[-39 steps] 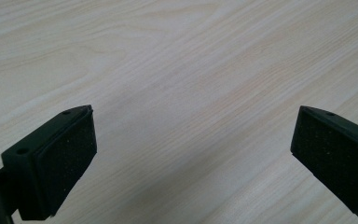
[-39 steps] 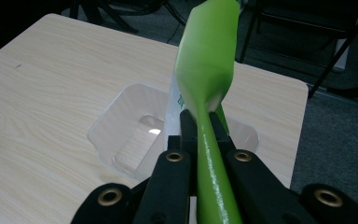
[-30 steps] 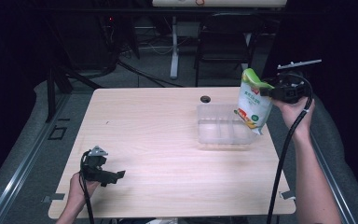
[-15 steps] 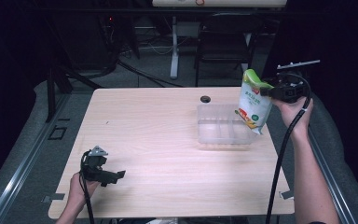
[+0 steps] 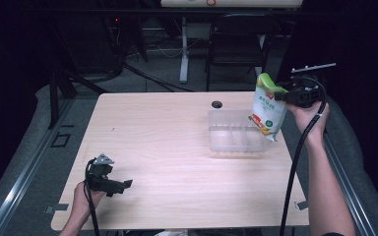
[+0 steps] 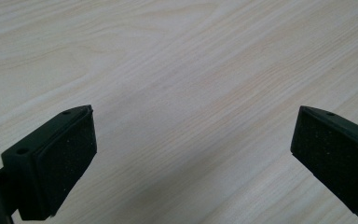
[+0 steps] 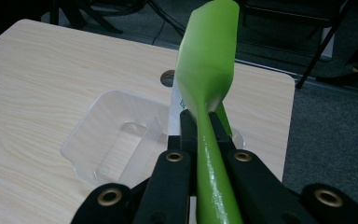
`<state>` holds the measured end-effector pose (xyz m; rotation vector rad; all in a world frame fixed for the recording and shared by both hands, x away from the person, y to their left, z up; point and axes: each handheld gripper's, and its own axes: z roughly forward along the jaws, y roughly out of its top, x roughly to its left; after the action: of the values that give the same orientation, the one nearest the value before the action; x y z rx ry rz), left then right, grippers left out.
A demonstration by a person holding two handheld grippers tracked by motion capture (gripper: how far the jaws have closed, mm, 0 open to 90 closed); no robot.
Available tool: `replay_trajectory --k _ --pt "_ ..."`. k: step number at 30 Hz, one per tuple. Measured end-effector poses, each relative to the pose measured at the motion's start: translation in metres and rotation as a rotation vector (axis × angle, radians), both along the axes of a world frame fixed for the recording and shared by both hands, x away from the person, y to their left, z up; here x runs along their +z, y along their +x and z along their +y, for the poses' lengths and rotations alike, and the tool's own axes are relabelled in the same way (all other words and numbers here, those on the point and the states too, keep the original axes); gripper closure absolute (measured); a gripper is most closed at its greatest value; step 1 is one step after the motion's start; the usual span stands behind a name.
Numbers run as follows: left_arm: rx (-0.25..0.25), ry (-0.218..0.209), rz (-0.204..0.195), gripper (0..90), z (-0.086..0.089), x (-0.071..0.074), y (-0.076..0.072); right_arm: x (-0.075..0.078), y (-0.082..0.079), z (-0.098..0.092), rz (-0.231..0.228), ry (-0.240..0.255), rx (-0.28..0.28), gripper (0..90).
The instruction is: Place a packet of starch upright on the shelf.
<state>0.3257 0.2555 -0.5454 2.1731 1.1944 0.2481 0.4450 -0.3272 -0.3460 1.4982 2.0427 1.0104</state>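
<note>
Above the right rim of the clear plastic tray (image 5: 236, 137), the green snack pouch (image 5: 267, 112) hangs from the right gripper (image 5: 286, 93), whose jaws are clamped tight on its flattened top seal. Its long axis runs nearly upright, the bottom corner tilted down toward the tray's right edge, so lowering it leftward looks like the likely move. This hand is plainly the nearer one; the left gripper (image 5: 120, 186) rests well apart at the table's near-left corner, jaws spread wide with nothing between them. Pale wood-grain table (image 5: 167, 142), a small dark grommet hole (image 5: 217, 104) behind the tray, dim room with chair and cables beyond.
</note>
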Motion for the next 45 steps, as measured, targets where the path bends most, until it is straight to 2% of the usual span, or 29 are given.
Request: replay_trajectory --k 13,24,35,37,42,44,45 --pt "-0.001 0.001 -0.002 0.2 0.000 0.001 0.000 -0.002 0.003 0.004 0.003 -0.008 -0.020 90.0" --pt "-0.003 0.001 -0.004 0.2 -0.001 0.001 0.000 -0.007 0.006 0.009 0.003 -0.039 -0.050 90.0" --pt "-0.003 0.001 0.000 0.2 0.000 0.001 0.000 -0.024 0.011 0.013 0.002 -0.022 -0.026 90.0" --pt "0.004 -0.001 -0.013 0.2 -0.001 0.000 0.000 -0.027 0.012 0.014 0.005 -0.018 -0.020 90.0" --pt "0.007 0.001 -0.016 0.2 0.000 0.000 0.000 -0.039 0.016 0.017 0.008 -0.013 -0.019 90.0" --pt "0.007 0.000 -0.015 0.2 0.000 0.000 0.000 -0.044 0.016 0.017 0.009 -0.008 -0.019 90.0" --pt "-0.002 0.001 -0.002 0.2 0.001 0.001 0.000 -0.047 0.017 0.017 0.006 -0.002 -0.019 90.0"
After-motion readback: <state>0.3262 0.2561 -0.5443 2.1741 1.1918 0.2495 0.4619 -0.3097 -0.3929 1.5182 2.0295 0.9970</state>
